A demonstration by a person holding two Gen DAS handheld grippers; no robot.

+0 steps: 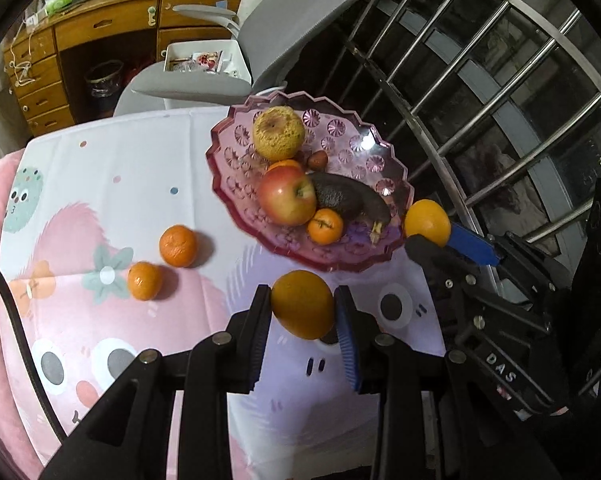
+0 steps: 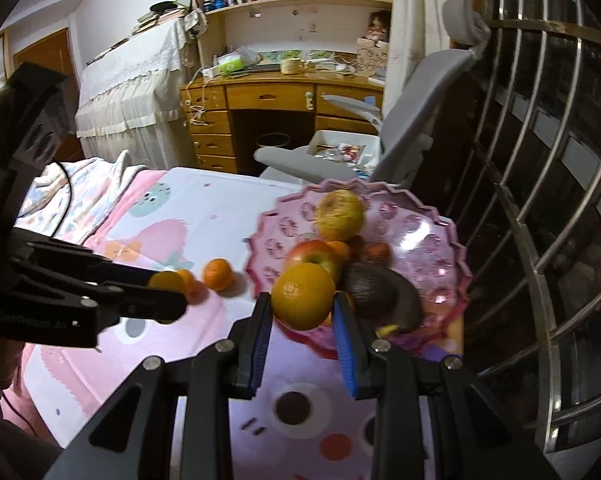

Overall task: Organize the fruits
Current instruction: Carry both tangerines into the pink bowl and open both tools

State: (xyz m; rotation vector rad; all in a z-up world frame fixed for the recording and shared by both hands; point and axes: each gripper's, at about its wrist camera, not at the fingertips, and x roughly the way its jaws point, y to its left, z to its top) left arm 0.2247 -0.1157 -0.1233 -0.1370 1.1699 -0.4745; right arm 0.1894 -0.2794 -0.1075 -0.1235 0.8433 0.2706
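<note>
A pink glass fruit plate holds a yellow apple, a red apple, an avocado, a dark banana and a small mandarin. My left gripper is shut on an orange above the cloth, just in front of the plate. My right gripper is shut on another orange, held at the plate's near rim; it also shows in the left wrist view. Two mandarins lie on the cloth to the left.
The table carries a pink and white cartoon cloth. A grey office chair stands behind the table, a wooden desk further back. Metal window bars run close along the right side of the plate.
</note>
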